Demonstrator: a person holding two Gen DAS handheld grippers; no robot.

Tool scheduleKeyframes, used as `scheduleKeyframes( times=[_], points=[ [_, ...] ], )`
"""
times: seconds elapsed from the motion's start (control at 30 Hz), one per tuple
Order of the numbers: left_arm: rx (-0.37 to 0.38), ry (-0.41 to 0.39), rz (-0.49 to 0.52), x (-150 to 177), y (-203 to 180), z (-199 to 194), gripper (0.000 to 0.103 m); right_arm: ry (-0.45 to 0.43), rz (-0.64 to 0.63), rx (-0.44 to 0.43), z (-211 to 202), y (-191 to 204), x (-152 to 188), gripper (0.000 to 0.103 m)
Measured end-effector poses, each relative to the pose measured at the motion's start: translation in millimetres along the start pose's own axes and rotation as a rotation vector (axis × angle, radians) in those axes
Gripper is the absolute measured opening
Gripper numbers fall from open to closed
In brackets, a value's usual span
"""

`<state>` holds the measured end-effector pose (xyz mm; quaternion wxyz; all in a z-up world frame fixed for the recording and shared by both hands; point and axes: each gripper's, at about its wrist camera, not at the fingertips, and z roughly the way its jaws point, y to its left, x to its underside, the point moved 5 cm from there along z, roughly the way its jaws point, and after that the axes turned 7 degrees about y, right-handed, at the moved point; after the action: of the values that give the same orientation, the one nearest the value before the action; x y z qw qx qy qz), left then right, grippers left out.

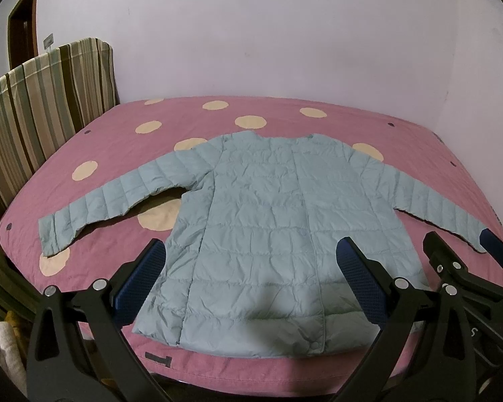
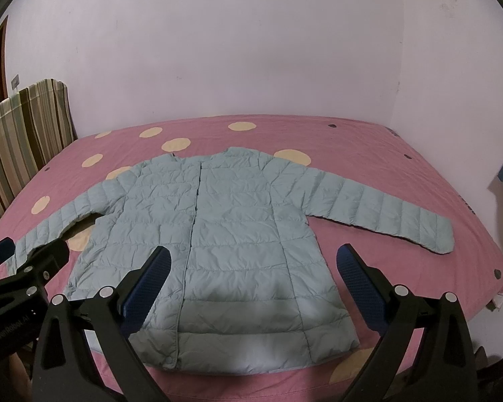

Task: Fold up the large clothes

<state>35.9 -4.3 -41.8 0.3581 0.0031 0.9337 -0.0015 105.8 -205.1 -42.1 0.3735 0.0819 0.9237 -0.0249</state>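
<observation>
A light blue quilted jacket (image 1: 261,207) lies flat, front up, on the pink bed, both sleeves spread out to the sides; it also shows in the right wrist view (image 2: 238,227). My left gripper (image 1: 251,258) is open and empty, held above the jacket's hem near the bed's front edge. My right gripper (image 2: 253,261) is open and empty, also above the hem. The right gripper shows at the right edge of the left wrist view (image 1: 459,254), near the right sleeve's cuff. The left gripper shows at the left edge of the right wrist view (image 2: 23,258).
The bed (image 1: 318,114) has a pink cover with cream dots. A striped cushion or headboard (image 1: 43,100) stands along its left side. White walls stand behind and to the right. A dark door (image 1: 23,26) is at the far left.
</observation>
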Motion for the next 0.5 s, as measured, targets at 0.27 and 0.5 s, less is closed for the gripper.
scheduleKeyframes(
  times=[0.27, 0.5],
  points=[
    [0.001, 0.004, 0.000, -0.7, 0.1, 0.8, 0.101, 0.000, -0.001, 0.002, 0.3, 0.1, 0.1, 0.098],
    [0.001, 0.009, -0.001, 0.4, -0.1, 1.1, 0.101, 0.000, -0.001, 0.001, 0.3, 0.2, 0.1, 0.098]
  ],
)
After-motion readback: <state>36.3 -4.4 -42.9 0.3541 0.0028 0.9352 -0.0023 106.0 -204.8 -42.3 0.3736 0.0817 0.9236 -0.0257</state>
